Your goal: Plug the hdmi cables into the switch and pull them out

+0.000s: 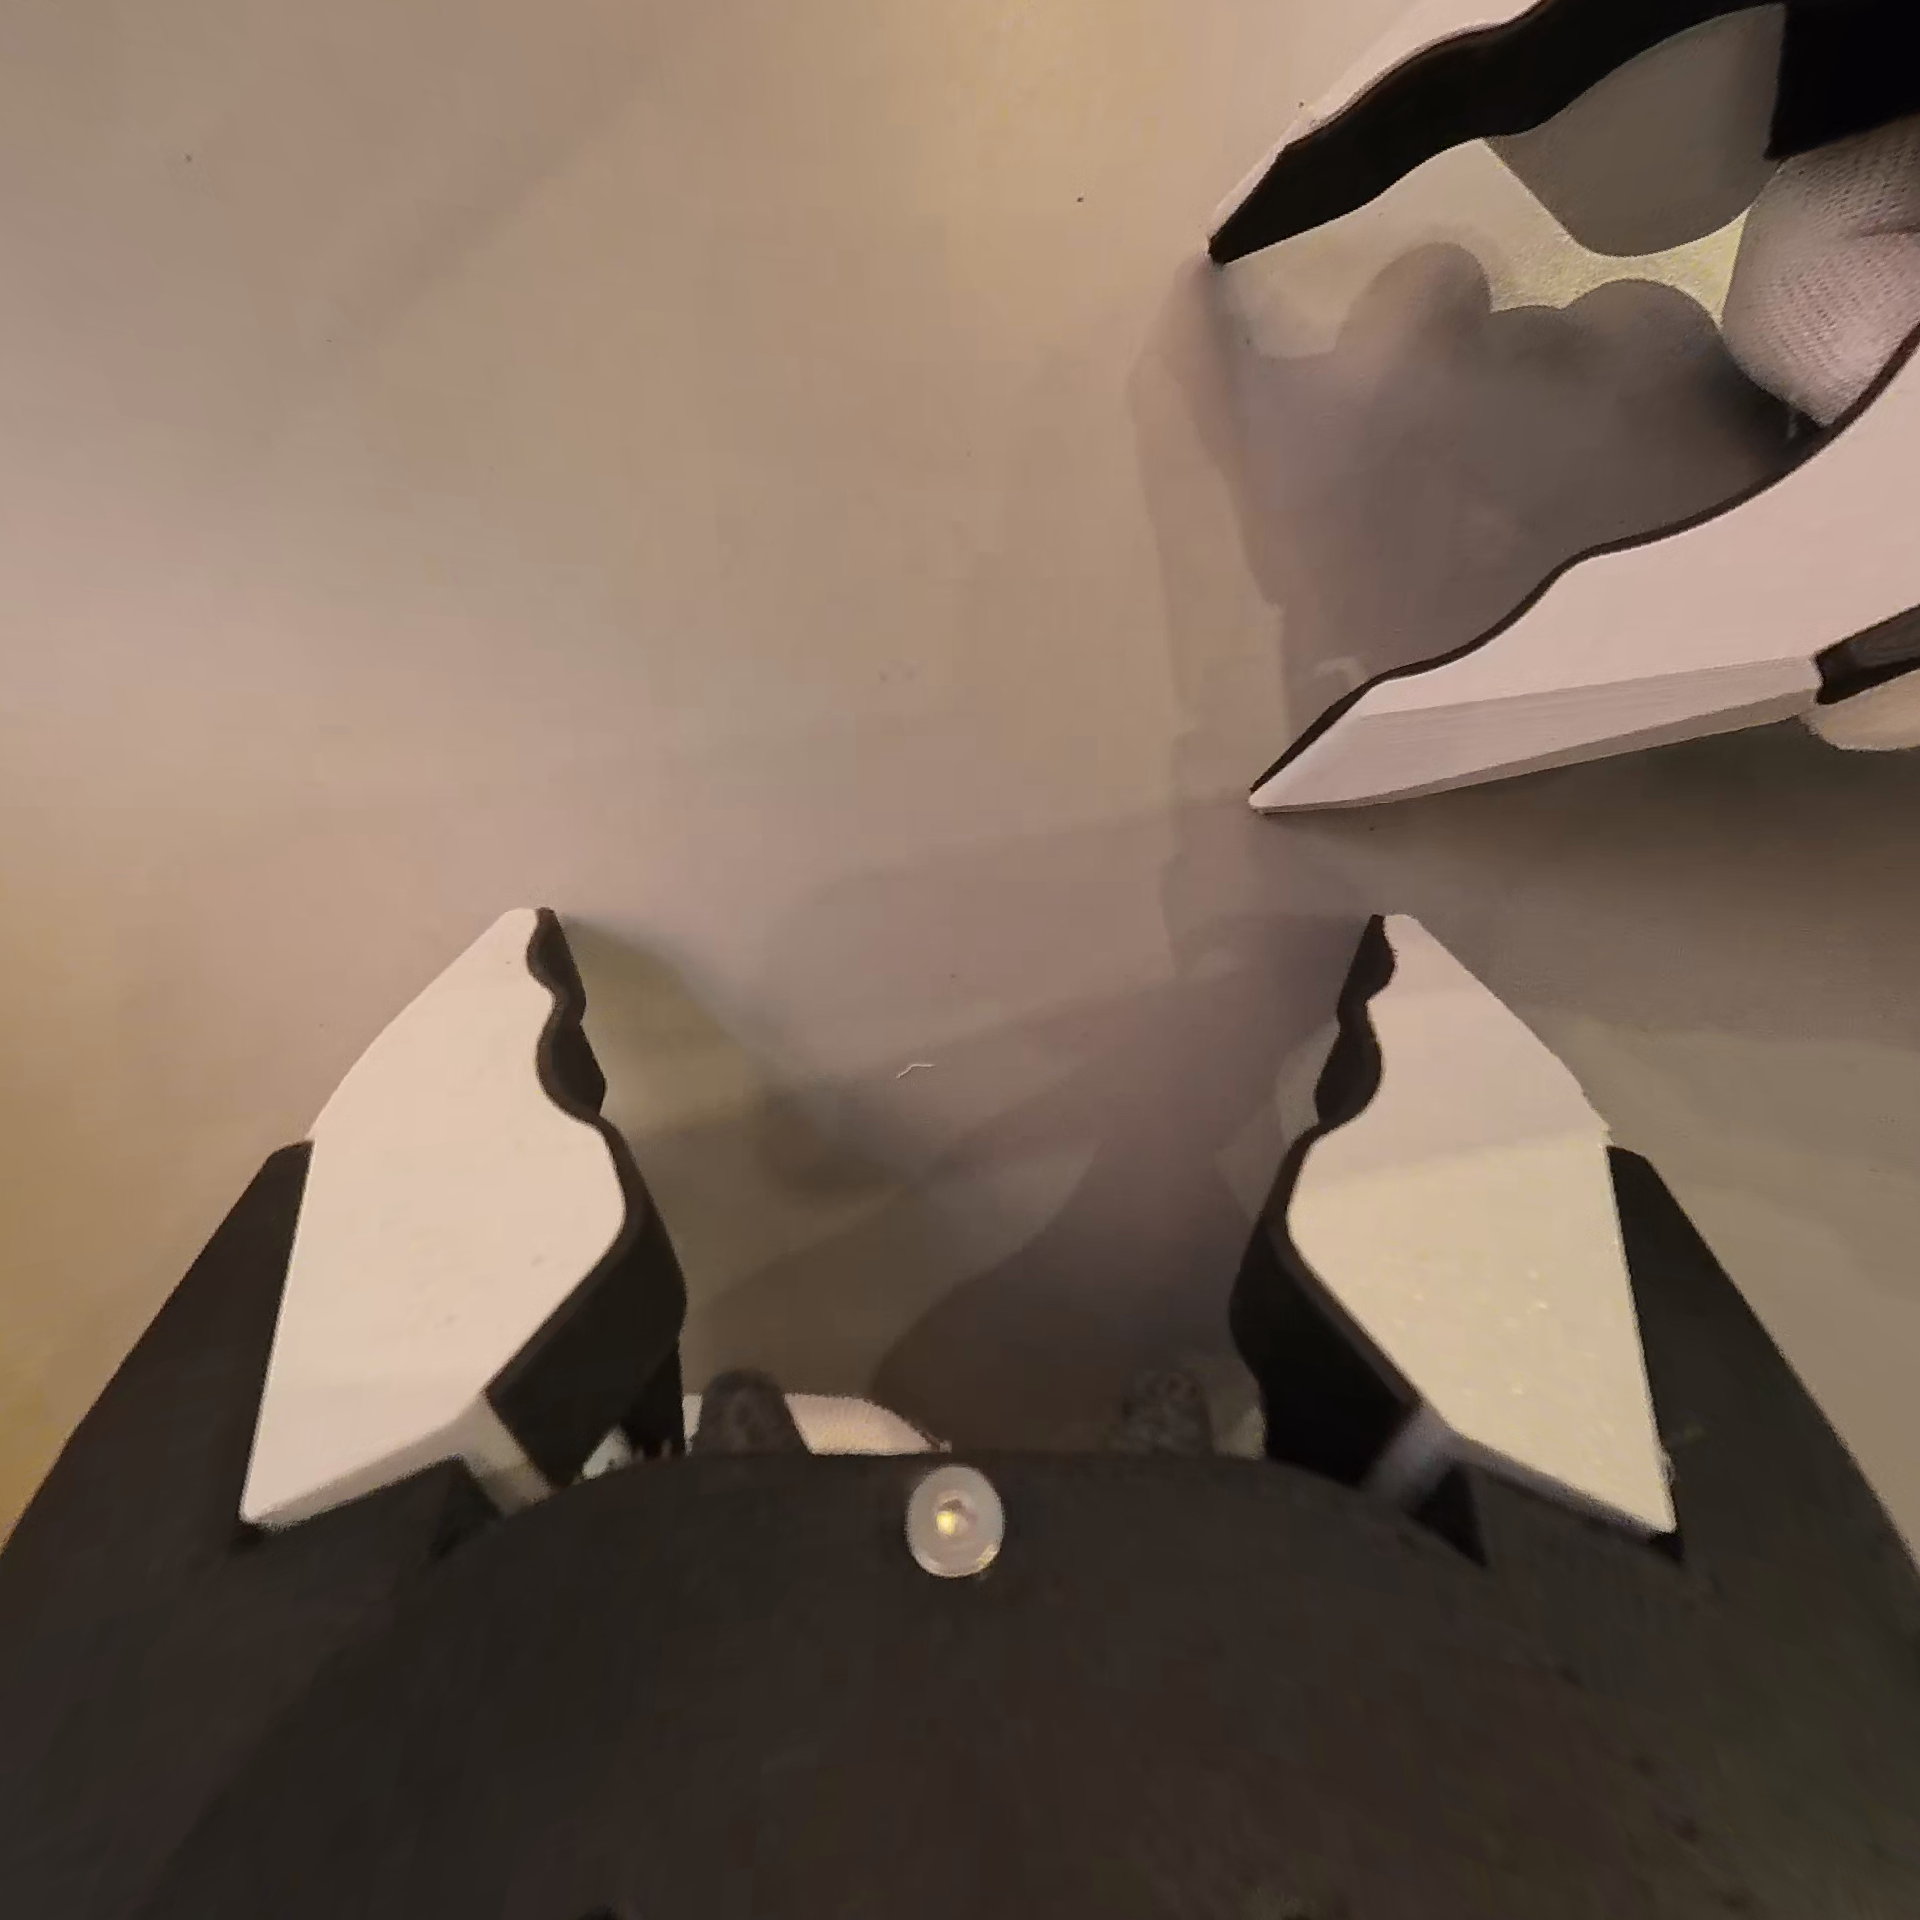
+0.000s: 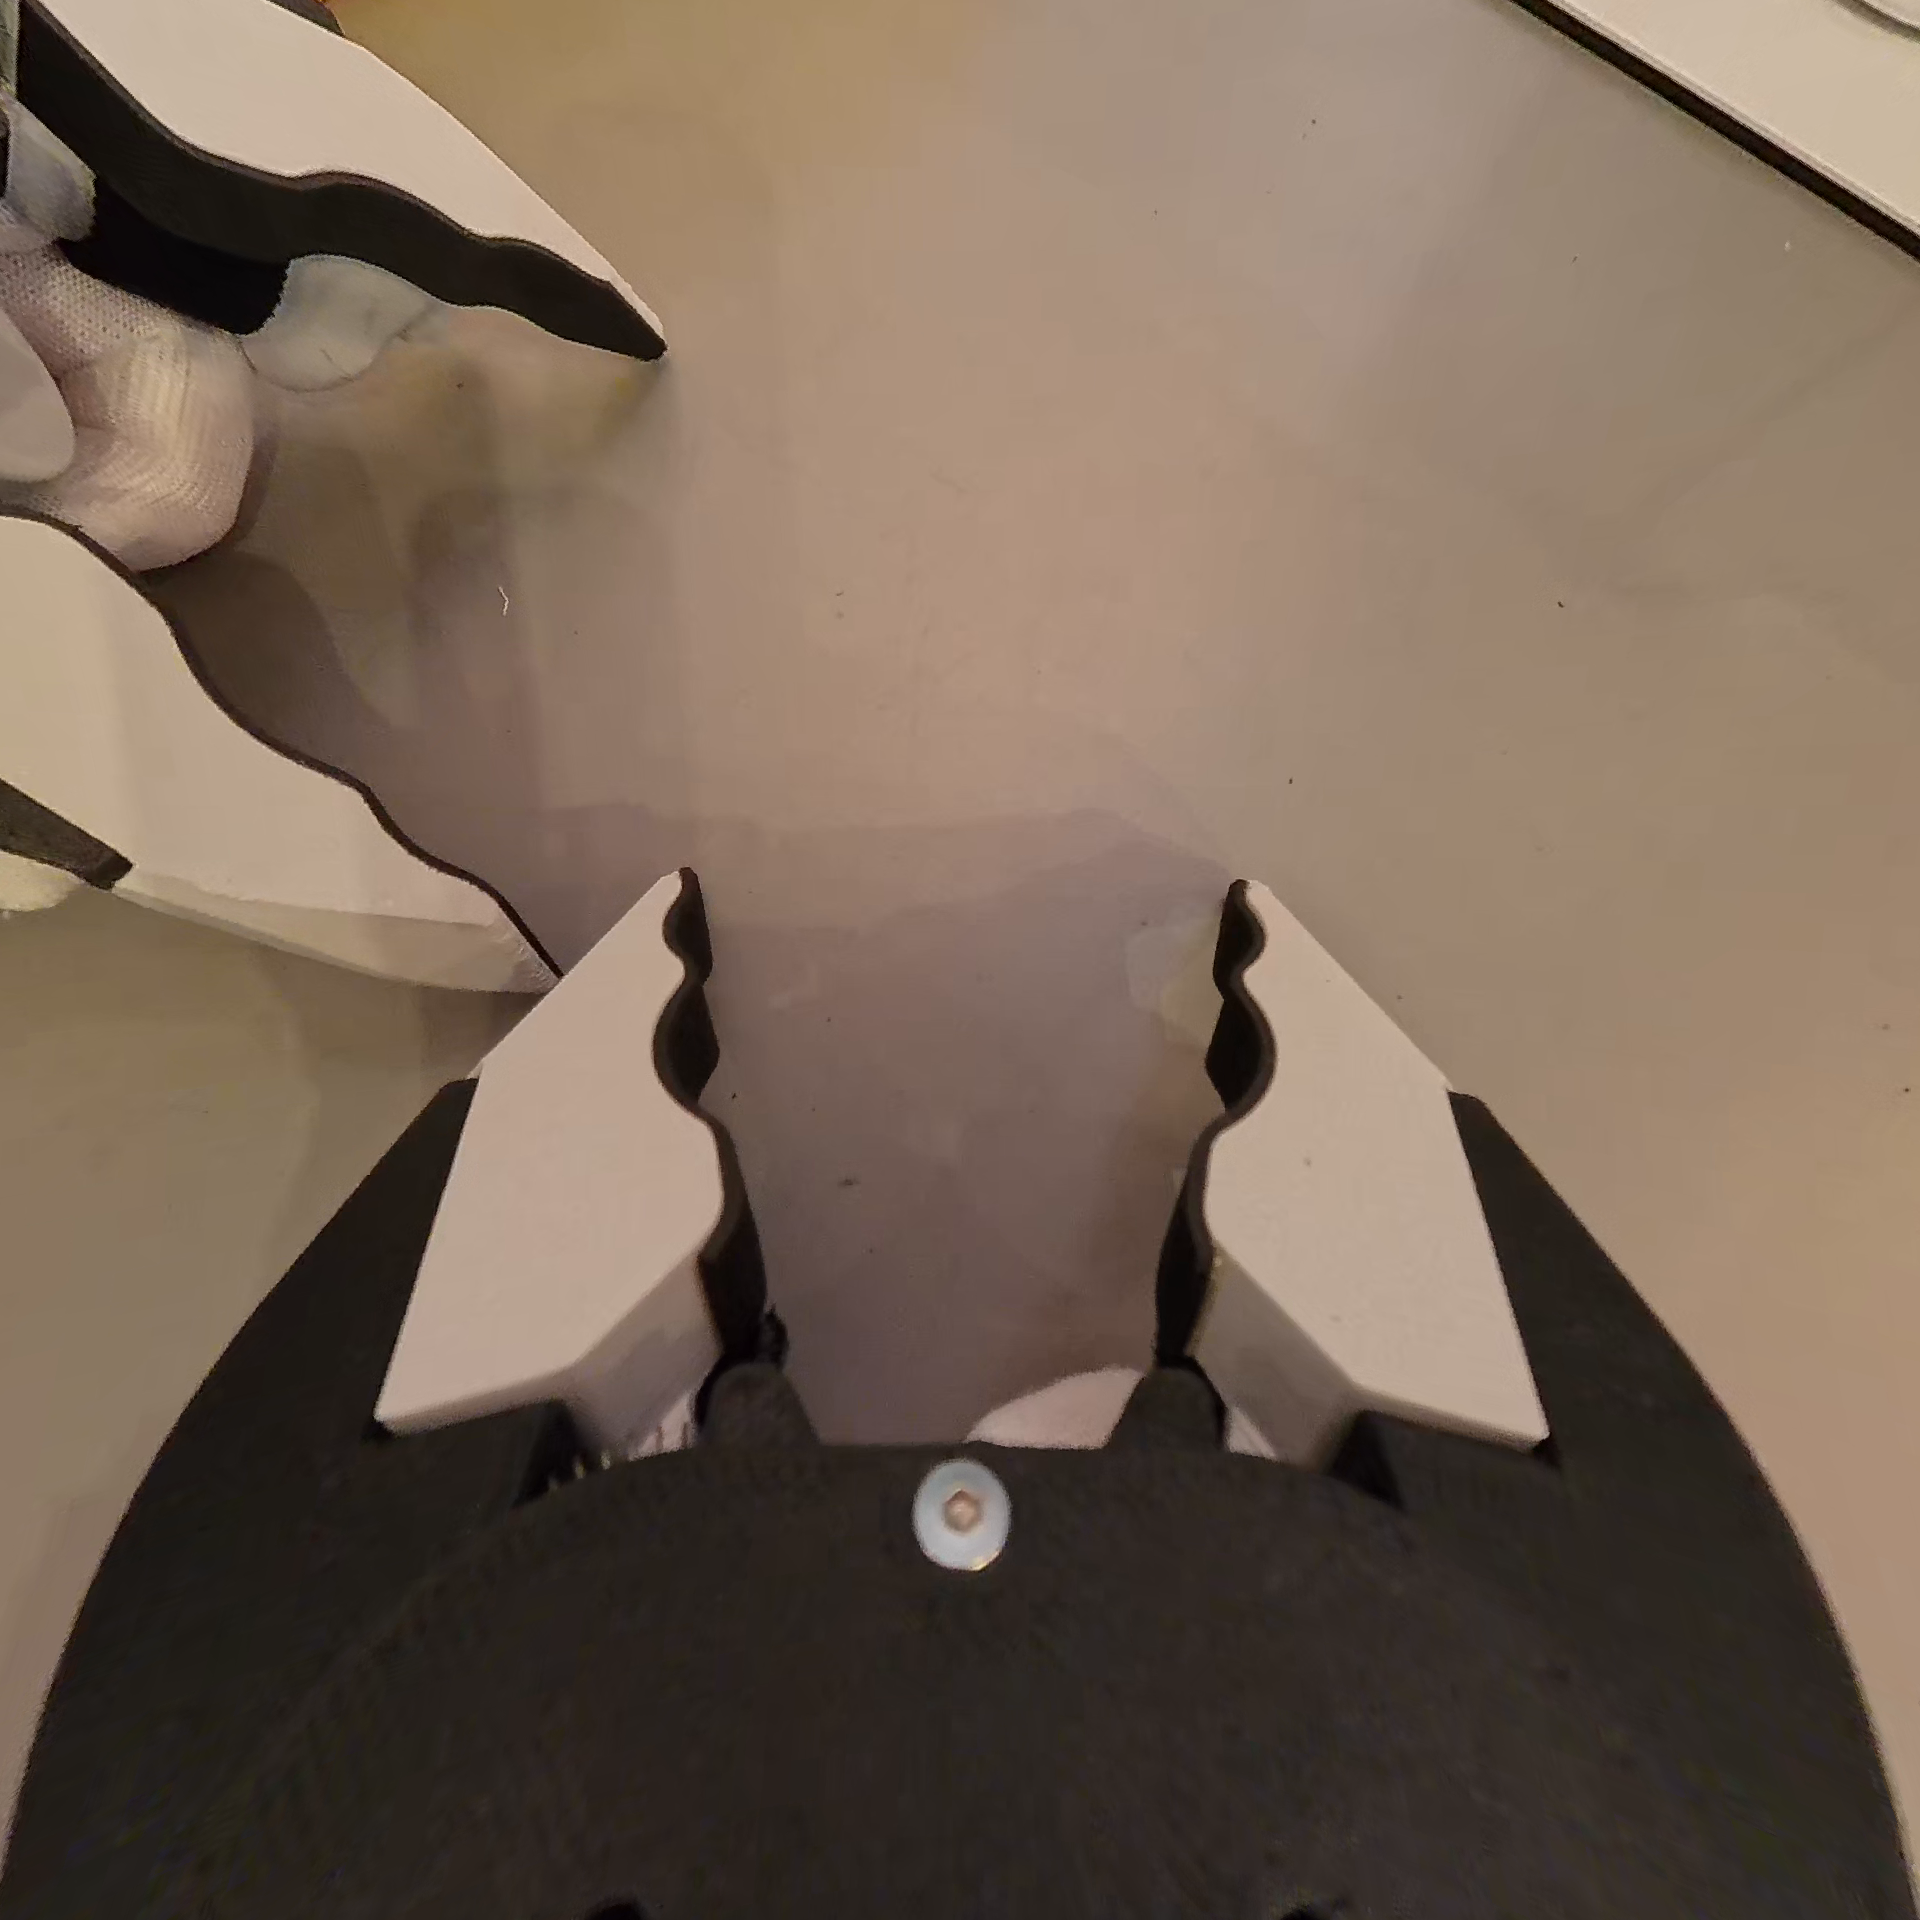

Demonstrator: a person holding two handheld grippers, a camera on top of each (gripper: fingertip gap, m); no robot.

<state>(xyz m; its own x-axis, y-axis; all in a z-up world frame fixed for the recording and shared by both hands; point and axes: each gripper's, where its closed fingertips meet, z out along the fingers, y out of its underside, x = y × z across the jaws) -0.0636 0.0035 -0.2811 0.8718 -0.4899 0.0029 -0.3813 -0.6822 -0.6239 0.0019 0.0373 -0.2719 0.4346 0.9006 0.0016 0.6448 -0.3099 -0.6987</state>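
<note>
While neither view shows a cable or the switch, you cannot yet tell which way they lie | near: left hand-held gripper (image 1: 961, 920) spread wide, empty, over bare table (image 1: 623, 520) | right hand-held gripper (image 2: 961, 883) likewise released, empty | far right: white panel edge (image 2: 1766, 94).

Setting: indoor work surface, type of room indeterminate. Visible: plain beige tabletop (image 2: 1143, 520), with a white, dark-edged panel (image 2: 1766, 94) at its far right corner.

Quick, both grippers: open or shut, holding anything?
Left gripper: open, holding nothing, over the bare table.
Right gripper: open, holding nothing.
</note>
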